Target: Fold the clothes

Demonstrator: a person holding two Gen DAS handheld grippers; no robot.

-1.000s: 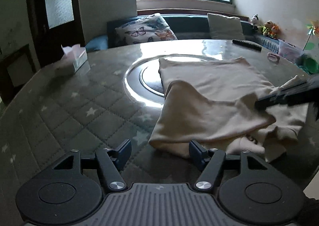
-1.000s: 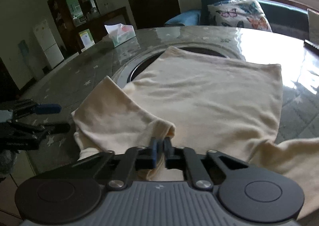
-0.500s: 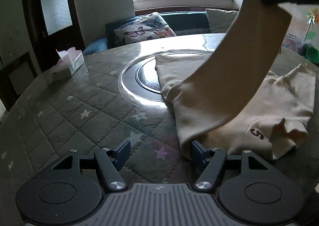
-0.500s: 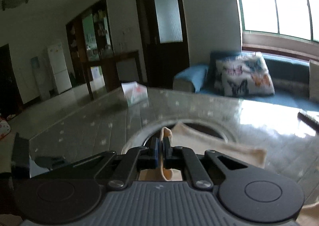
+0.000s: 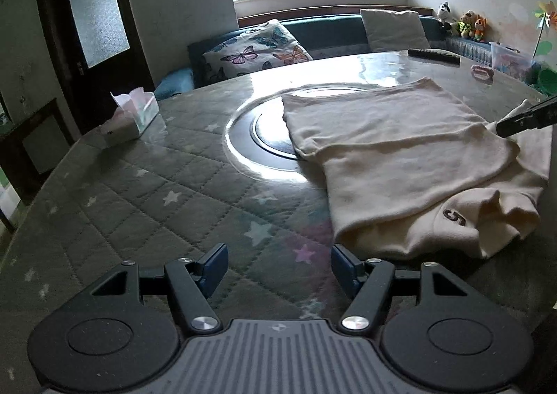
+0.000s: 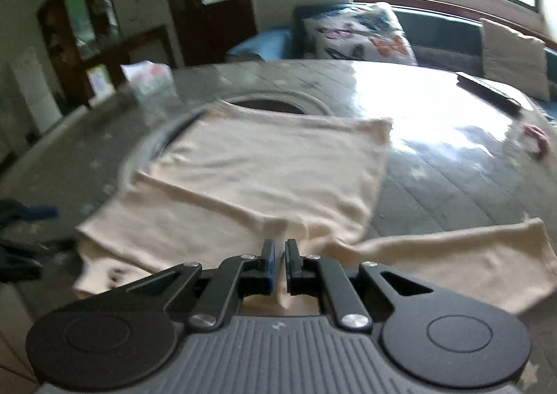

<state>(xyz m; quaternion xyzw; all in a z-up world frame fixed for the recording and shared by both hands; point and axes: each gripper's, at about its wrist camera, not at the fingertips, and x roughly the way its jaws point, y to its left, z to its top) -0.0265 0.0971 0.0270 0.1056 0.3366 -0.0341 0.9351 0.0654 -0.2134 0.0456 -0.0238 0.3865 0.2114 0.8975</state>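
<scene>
1. While the left tongs hover spread apart over the bench, the cream shirt lies ahead to their right, long axis running away toward the window.
2. Right tongs pinch its sleeve edge (fingers nearly together).

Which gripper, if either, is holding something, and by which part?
The right gripper pinches the cream shirt at the tip of the sleeve folded across its body. The left gripper is open and holds nothing.
</scene>
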